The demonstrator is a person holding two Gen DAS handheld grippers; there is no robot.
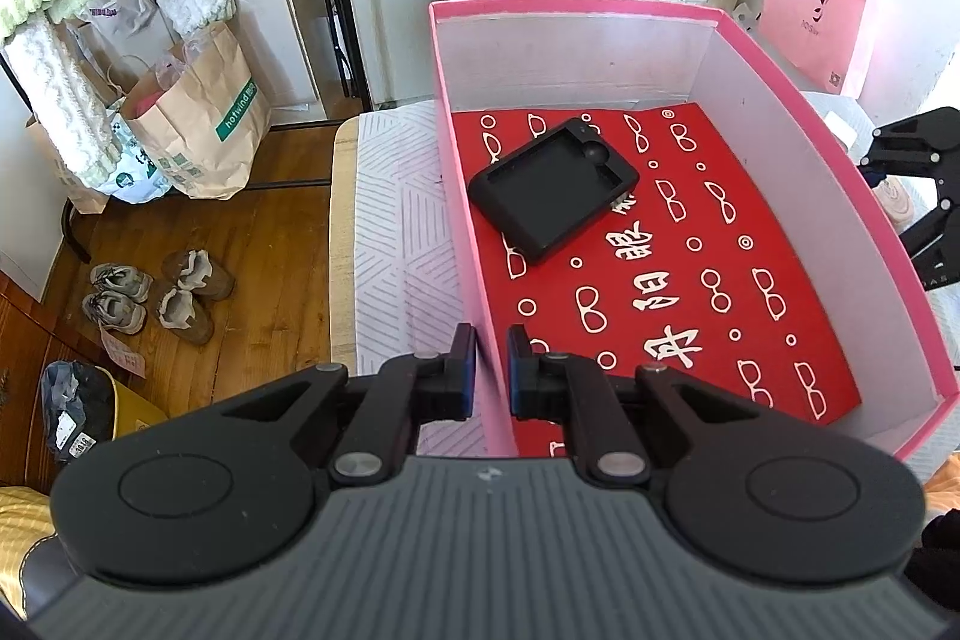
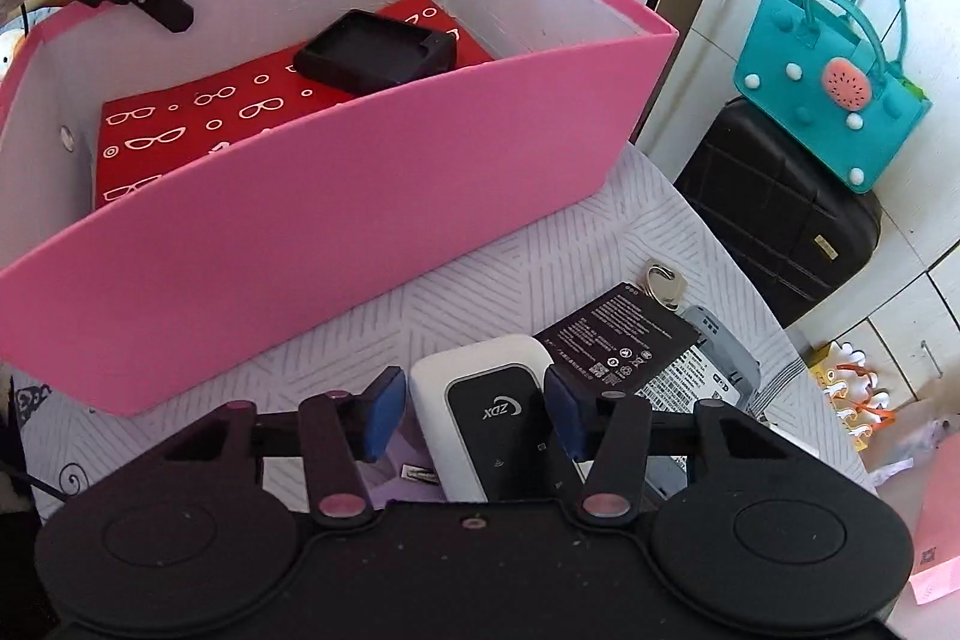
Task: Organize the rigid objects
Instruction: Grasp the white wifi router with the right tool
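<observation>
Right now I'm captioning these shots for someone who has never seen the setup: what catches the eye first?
The big pink box dominates the patterned tabletop, with a red glasses-print sheet lining its floor and a black rubbery case lying on it. Just outside it, the right gripper straddles a white pocket device. The left gripper sits pinched on the box's near wall.
</observation>
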